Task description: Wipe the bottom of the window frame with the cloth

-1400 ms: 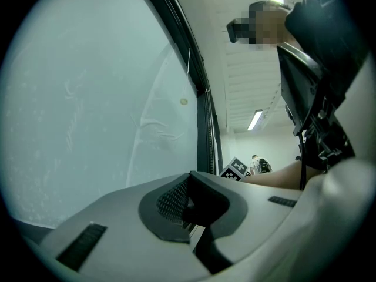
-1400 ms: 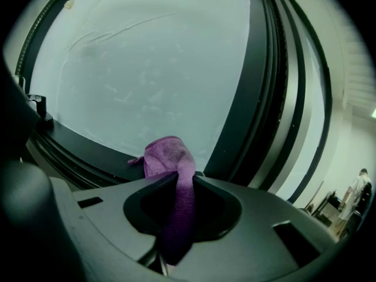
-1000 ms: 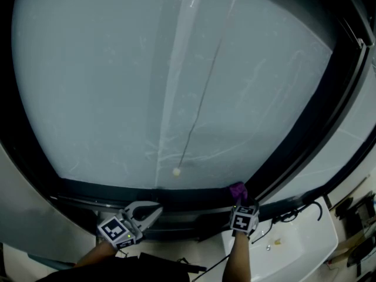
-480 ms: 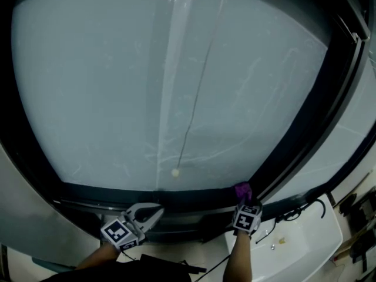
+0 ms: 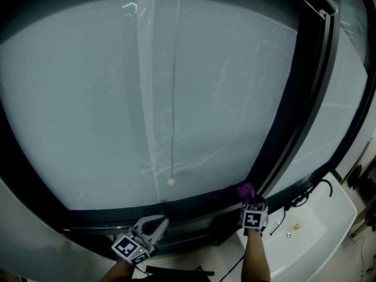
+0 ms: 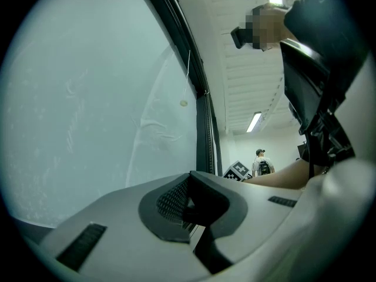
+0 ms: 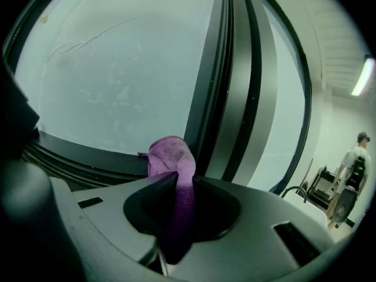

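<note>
A purple cloth (image 5: 244,189) is pinched in my right gripper (image 5: 249,200), which is shut on it. The cloth (image 7: 170,157) bunches above the jaws and presses at the dark bottom window frame (image 5: 176,207) where it meets the vertical mullion (image 5: 294,116). In the right gripper view the right gripper (image 7: 179,178) points at that corner, with the bottom frame (image 7: 76,154) running off to the left. My left gripper (image 5: 160,221) hangs low by the frame, further left, apart from the cloth. Seen from its own camera, the left gripper (image 6: 189,184) is shut with nothing in it.
A blind cord with a small bead (image 5: 171,182) hangs in front of the frosted pane. A white counter (image 5: 311,228) with a black cable (image 5: 305,195) lies at the lower right. A person (image 7: 352,169) stands far off in the room.
The head view has swung, so the window sits further left and both grippers show lower. The cloth stays at the frame's corner by the mullion. Both grippers remain shut.
</note>
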{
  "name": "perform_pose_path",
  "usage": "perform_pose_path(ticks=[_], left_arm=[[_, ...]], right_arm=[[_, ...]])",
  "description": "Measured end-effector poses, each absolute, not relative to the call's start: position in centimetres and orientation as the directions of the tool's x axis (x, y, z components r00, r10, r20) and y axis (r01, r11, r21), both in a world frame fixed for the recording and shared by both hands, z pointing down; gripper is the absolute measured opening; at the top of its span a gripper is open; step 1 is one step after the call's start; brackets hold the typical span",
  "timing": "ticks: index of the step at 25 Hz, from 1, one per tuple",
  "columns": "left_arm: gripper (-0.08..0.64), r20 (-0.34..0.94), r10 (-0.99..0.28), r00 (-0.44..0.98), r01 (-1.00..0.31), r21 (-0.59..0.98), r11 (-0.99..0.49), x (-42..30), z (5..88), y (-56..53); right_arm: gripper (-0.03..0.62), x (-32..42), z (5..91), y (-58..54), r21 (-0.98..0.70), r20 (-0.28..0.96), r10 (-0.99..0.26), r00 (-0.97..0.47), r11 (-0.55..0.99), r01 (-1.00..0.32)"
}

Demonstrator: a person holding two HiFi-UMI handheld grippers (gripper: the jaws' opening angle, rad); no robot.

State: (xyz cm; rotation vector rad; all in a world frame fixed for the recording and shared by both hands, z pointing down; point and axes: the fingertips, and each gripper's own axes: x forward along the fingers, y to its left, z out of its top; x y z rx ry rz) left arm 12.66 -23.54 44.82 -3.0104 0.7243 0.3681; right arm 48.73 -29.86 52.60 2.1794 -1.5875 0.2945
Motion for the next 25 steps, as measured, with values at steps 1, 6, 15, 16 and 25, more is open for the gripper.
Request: perform_pose_path(ticks=[1,6,15,16,25], left_arm=[[0.002,-0.233,-0.440,0.867,-0.445,0.035,-0.895,12.6,44.7,-23.5],[0.002,-0.238,-0.425,0.873,-0.430,0.033,-0.902,12.6,44.4,-23.6],[0.002,-0.190,-0.414,0.890,-0.420,0.011,-0.907,12.9,44.7,-23.3],[0.002,-0.186,-0.413,0.892,-0.418,0.010,-0.908,12.9,44.8,-23.3],[0.002,-0.210,-0.410,0.888,-0.418,0.004,-0.908,12.8,44.8,-23.5]], right_arm=[[0.074,48.4,52.6,-29.6,0.208,0.410,-0.855,0.319,-0.252,-0.945],[0.074,46.6,53.0,-28.5,0.200,0.387,-0.880,0.277,-0.213,-0.956],[0.074,44.4,53.9,-26.8,0.182,0.392,-0.889,0.236,-0.177,-0.967],[0.074,44.2,54.0,-26.7,0.180,0.391,-0.891,0.232,-0.173,-0.968],[0.075,42.6,53.0,-23.5,0.121,0.315,-0.930,0.188,-0.157,-0.980]])
